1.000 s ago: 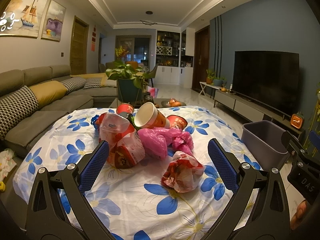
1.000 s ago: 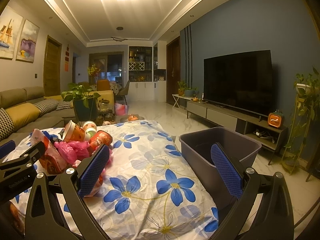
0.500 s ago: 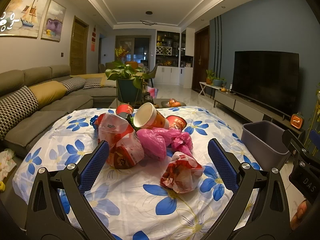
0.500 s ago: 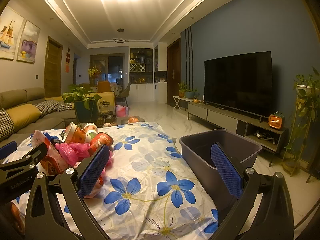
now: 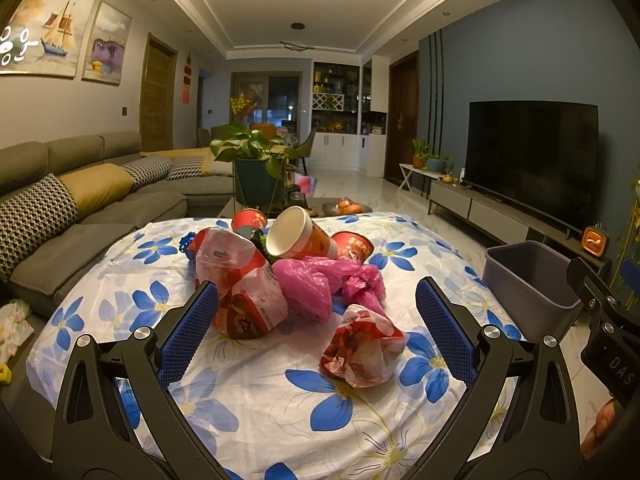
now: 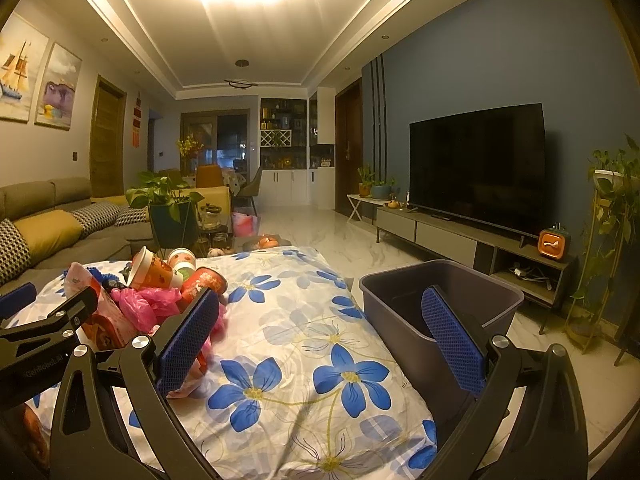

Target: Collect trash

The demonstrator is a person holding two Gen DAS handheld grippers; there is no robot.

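The left gripper [image 5: 316, 326] hangs above the near part of the counter [image 5: 248, 400], which is draped in a white cloth printed with blue flowers. Its blue-padded fingers [image 5: 188, 334] are spread wide and hold nothing. Between them, lying on the cloth, is a crumpled red snack wrapper [image 5: 362, 350], apart from both pads. Just behind it sits the main trash pile: a pink plastic bag [image 5: 316, 284], a clear bag with red packaging [image 5: 240, 284] by the left finger, a tipped paper cup [image 5: 300, 234] with its open mouth facing the camera, and two red cups [image 5: 249, 219] at the back of the heap.

The right gripper [image 6: 320, 338] is also spread wide and empty, held over the right side of the counter. Its left finger [image 6: 188, 340] overlaps the edge of the trash pile in view, while its right finger stands in front of the grey bin [image 6: 404, 320]. The bin stands just beside the counter's right edge and appears empty as far as its inside shows. From the right wrist view the same pink bag, tipped cup and red cups lie on the left part of the cloth, well apart from the bin.

A grey sofa [image 5: 80, 208] runs along the left, and a potted plant [image 5: 256, 160] stands beyond the counter.
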